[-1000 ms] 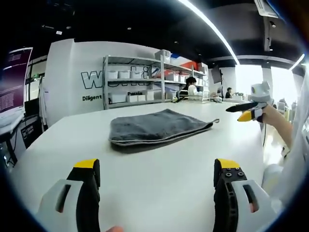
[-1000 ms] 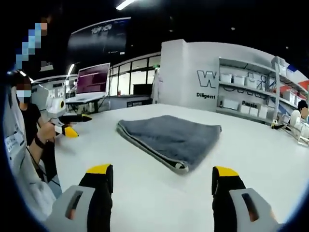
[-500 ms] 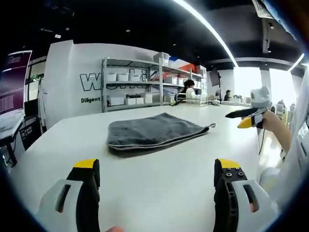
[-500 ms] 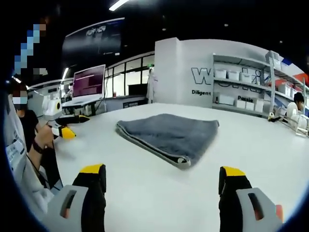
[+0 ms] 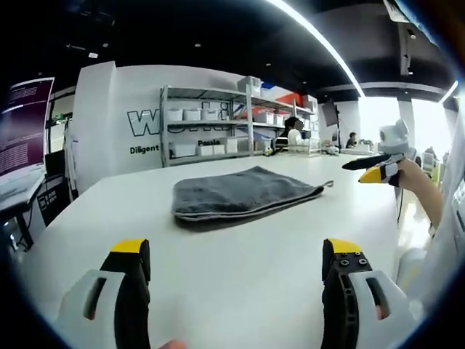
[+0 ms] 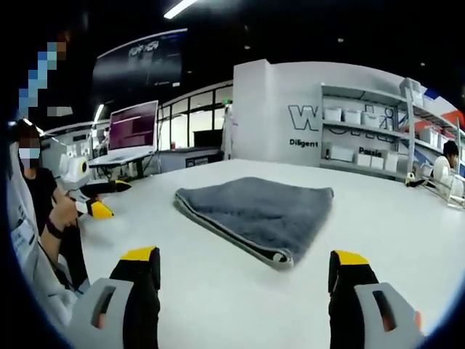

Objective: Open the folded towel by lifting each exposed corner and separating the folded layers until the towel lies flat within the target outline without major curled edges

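The folded grey towel (image 5: pixel 243 193) is lying on the white table (image 5: pixel 240 269), well ahead of both wide-open, empty grippers, the left gripper (image 5: pixel 236 280) facing its long folded edge and the right gripper (image 6: pixel 243 283) facing its nearest corner.

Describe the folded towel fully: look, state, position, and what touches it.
The grey towel is a plush-looking cloth, folded into a flat, roughly rectangular stack with layered edges and a small loop tab at one corner. It lies on the white table, ahead of both grippers. Neither the left gripper nor the right gripper touches it; both are open.
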A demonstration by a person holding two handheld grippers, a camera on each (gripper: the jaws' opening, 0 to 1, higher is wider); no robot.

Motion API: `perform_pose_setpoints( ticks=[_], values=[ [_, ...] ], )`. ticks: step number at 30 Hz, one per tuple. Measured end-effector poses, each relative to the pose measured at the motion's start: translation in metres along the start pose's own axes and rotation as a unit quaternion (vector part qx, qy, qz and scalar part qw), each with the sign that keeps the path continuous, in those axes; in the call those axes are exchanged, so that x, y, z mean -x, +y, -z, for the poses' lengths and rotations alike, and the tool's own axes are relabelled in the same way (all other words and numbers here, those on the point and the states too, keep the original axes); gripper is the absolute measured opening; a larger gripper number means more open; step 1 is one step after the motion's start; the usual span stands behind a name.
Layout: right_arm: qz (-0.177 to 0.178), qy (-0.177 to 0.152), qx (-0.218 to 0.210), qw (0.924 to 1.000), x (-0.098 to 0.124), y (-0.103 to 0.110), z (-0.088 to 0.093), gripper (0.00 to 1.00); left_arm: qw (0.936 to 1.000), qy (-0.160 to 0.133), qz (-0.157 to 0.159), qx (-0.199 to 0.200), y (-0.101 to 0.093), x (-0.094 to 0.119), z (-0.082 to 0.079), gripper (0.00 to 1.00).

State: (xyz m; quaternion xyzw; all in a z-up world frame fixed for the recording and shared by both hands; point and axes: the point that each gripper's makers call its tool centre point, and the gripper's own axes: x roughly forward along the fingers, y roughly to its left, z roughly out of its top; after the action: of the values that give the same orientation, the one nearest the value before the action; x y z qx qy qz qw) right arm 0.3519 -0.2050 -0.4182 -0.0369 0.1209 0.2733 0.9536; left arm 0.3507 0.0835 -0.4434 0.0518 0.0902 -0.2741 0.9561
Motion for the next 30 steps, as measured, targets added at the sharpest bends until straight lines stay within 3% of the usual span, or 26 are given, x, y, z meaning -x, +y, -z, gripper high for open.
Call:
perform_pose_setpoints(
  ticks=[5, 12, 17, 25, 30],
  values=[
    [-0.021, -0.014, 0.026, 0.9993, -0.019, 0.011, -0.029, 0.93, 0.9998, 0.004, -0.012, -0.015, 0.001, -0.001, 0.002, 0.97],
    [-0.033, 0.013, 0.091, 0.9952, -0.055, 0.029, -0.057, 0.92, 0.9997, 0.001, -0.022, -0.012, 0.004, 0.0, 0.003, 0.97],
    [-0.045, 0.026, 0.112, 0.9924, -0.083, 0.04, -0.071, 0.89, 0.9997, -0.006, -0.023, -0.007, 0.005, 0.001, 0.002, 0.97],
    [-0.045, 0.052, 0.161, 0.9845, -0.131, 0.049, -0.069, 0.83, 0.9996, -0.017, -0.022, 0.004, 0.002, 0.003, -0.001, 0.97],
    [-0.046, 0.057, 0.161, 0.9842, -0.154, 0.055, -0.07, 0.78, 0.9997, -0.016, -0.019, 0.007, -0.001, 0.004, -0.001, 0.97]
  ],
)
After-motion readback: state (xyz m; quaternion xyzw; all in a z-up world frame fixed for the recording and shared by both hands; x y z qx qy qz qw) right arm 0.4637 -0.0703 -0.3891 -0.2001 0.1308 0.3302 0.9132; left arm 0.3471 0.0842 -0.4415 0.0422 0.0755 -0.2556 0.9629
